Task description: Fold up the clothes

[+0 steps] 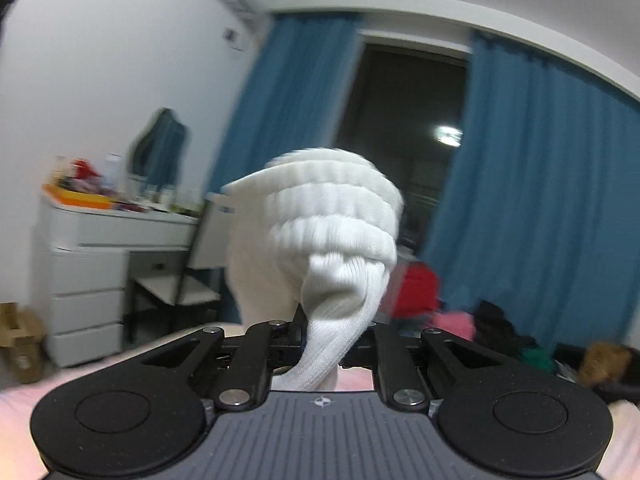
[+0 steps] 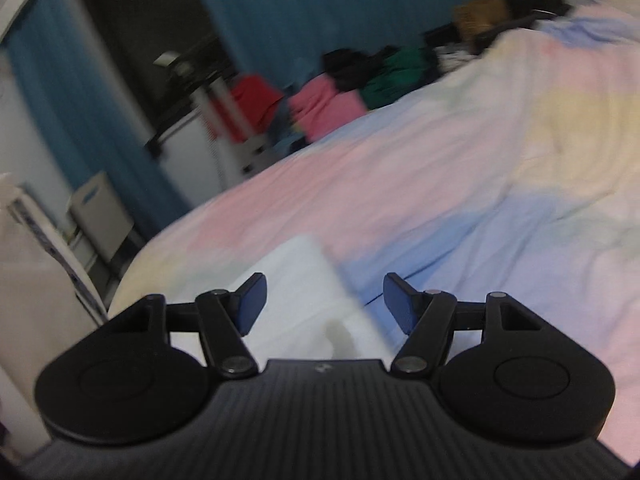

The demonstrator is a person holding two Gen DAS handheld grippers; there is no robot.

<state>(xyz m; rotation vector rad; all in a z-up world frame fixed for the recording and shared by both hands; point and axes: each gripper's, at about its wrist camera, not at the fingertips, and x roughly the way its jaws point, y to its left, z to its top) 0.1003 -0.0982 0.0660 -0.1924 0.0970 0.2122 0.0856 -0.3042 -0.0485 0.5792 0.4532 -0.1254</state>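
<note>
My left gripper (image 1: pixel 332 320) is shut on a white ribbed knit garment (image 1: pixel 332 220), which bunches up in thick folds above the jaws and hides the fingertips. It is held up in the air, above the bed. My right gripper (image 2: pixel 324 304) is open and empty, with its blue pads (image 2: pixel 252 304) spread wide. It hovers just above a folded white cloth (image 2: pixel 304 284) that lies on the pastel bedspread (image 2: pixel 460 168).
A pile of red, pink, black and green clothes (image 2: pixel 348 80) lies at the bed's far edge. A white dressing table (image 1: pixel 96 240) with clutter and a chair (image 1: pixel 176 292) stands at the left. Blue curtains (image 1: pixel 540 184) frame a dark window.
</note>
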